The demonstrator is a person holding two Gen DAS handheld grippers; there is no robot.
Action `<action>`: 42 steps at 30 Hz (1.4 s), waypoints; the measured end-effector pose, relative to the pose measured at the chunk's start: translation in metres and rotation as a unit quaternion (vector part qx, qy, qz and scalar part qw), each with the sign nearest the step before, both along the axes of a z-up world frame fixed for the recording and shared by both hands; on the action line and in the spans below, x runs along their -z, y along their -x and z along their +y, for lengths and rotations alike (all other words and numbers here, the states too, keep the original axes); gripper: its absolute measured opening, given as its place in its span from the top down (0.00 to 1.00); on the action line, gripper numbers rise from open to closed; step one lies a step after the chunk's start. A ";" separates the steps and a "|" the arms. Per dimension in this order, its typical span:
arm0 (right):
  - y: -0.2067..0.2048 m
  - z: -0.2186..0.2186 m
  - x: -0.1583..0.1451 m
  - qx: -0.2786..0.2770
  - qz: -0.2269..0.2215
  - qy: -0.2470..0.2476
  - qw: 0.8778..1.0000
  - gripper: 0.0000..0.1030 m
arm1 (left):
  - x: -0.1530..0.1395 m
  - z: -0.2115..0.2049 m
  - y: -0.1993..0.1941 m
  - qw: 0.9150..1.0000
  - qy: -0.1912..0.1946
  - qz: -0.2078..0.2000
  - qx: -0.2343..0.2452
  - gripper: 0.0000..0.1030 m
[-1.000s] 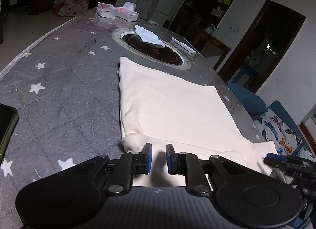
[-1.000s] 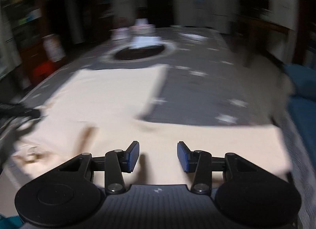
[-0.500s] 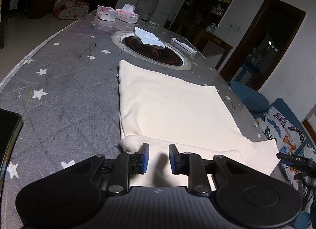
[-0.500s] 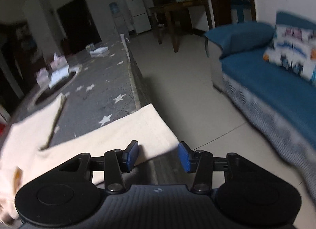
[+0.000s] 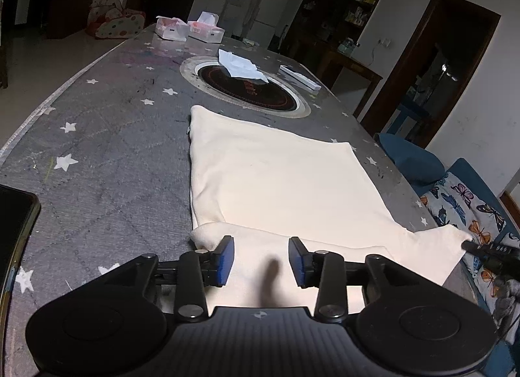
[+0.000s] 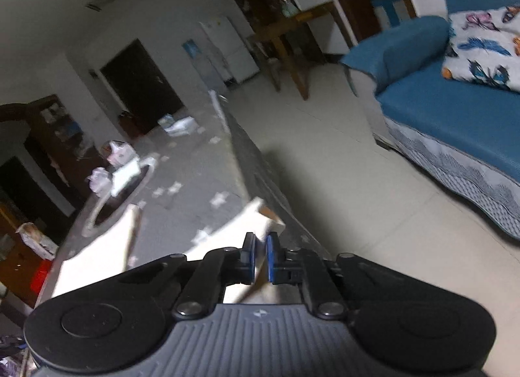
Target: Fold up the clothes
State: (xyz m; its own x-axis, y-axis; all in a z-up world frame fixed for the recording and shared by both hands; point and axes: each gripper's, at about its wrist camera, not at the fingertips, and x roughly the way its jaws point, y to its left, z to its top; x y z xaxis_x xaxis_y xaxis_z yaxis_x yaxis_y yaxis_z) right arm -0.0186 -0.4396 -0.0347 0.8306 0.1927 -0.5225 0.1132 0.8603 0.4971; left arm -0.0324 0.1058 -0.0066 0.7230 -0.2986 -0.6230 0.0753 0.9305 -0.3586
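Blue pads of the left gripper were seen spread wide, with nothing held between them; the near folded band of the cream garment lay just beneath and between them. The right gripper was found with its pads drawn almost together, a thin slit left, and cream cloth seemed to be pinched there at the sleeve end, though blur kept this from being settled. In the left view the right gripper's tip was noted at the far right corner of the cloth, by the table's edge.

The garment was spread flat on the grey star-printed table cover, its body squared and a band already turned across the near edge. One sleeve end was left sticking out to the right, over the table's edge. The fold was judged partly done: that sleeve was yet to be brought in, and halving folds were probably still owed.

Further out, a round inset burner with white paper on it, two tissue boxes, a dark phone at the left edge and a blue sofa were noted.
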 end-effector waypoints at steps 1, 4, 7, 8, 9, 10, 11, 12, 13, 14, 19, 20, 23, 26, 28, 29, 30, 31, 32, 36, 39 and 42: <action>0.000 0.004 -0.006 -0.011 -0.009 -0.003 1.000 0.95 | -0.001 0.001 0.001 1.000 0.000 -0.001 -0.001 0.59; -0.003 0.025 -0.028 -0.057 -0.034 0.002 0.998 0.95 | -0.003 0.005 0.004 1.000 0.002 -0.005 -0.005 0.58; -0.010 0.057 -0.047 -0.116 -0.056 0.003 0.992 0.95 | -0.004 0.010 0.009 1.000 0.004 -0.011 -0.014 0.55; -0.014 0.069 -0.054 -0.138 -0.062 0.001 0.989 0.95 | -0.004 0.012 0.011 1.000 0.005 -0.012 -0.017 0.54; -0.017 0.082 -0.060 -0.159 -0.067 0.001 0.985 0.95 | -0.004 0.014 0.012 1.000 0.004 -0.013 -0.020 0.53; -0.020 0.094 -0.065 -0.181 -0.071 0.002 0.981 0.95 | -0.005 0.016 0.014 1.000 0.004 -0.014 -0.022 0.50; -0.023 0.108 -0.070 -0.203 -0.074 0.001 0.976 0.95 | -0.005 0.018 0.016 1.000 0.002 -0.015 -0.026 0.48; -0.026 0.122 -0.074 -0.226 -0.076 0.000 0.971 0.95 | -0.005 0.020 0.018 0.999 0.000 -0.017 -0.030 0.46; -0.030 0.137 -0.078 -0.249 -0.077 0.000 0.966 0.95 | -0.005 0.022 0.020 0.999 0.001 -0.018 -0.034 0.46; -0.033 0.151 -0.081 -0.269 -0.077 0.000 0.960 0.95 | -0.005 0.025 0.022 0.999 0.002 -0.019 -0.037 0.46; -0.043 0.231 -0.084 -0.370 -0.070 0.004 0.926 0.95 | -0.004 0.040 0.033 0.998 0.007 -0.022 -0.057 0.45; -0.044 0.248 -0.084 -0.389 -0.069 0.007 0.919 0.95 | -0.004 0.043 0.035 0.998 0.008 -0.022 -0.061 0.45; -0.045 0.294 -0.078 -0.440 -0.058 0.013 0.896 0.95 | -0.003 0.050 0.039 0.997 0.012 -0.022 -0.073 0.45; -0.038 0.326 -0.065 -0.484 -0.032 0.020 0.874 0.91 | -0.003 0.055 0.041 0.997 0.014 -0.023 -0.079 0.45; -0.034 0.337 -0.057 -0.495 -0.017 0.029 0.868 0.90 | -0.003 0.057 0.042 0.997 0.014 -0.023 -0.078 0.45; -0.032 0.336 -0.055 -0.495 -0.014 0.028 0.869 0.90 | -0.003 0.057 0.042 0.997 0.014 -0.024 -0.077 0.45; -0.031 0.332 -0.055 -0.491 -0.013 0.028 0.870 0.89 | -0.004 0.057 0.042 0.997 0.014 -0.025 -0.074 0.45; -0.030 0.327 -0.055 -0.488 -0.013 0.027 0.872 0.89 | -0.004 0.056 0.042 0.997 0.015 -0.026 -0.071 0.45; -0.029 0.321 -0.056 -0.482 -0.013 0.030 0.875 0.89 | -0.005 0.054 0.041 0.997 0.015 -0.028 -0.065 0.45; -0.031 0.287 -0.057 -0.444 -0.009 0.076 0.893 0.89 | -0.012 0.036 0.036 0.999 0.016 -0.044 -0.028 0.47; -0.026 0.262 -0.052 -0.417 0.001 0.114 0.902 0.89 | -0.016 0.017 0.032 0.998 0.018 -0.055 0.008 0.51; -0.024 0.245 -0.044 -0.396 0.011 0.127 0.909 0.89 | -0.014 -0.005 0.026 0.997 0.018 -0.055 0.049 0.59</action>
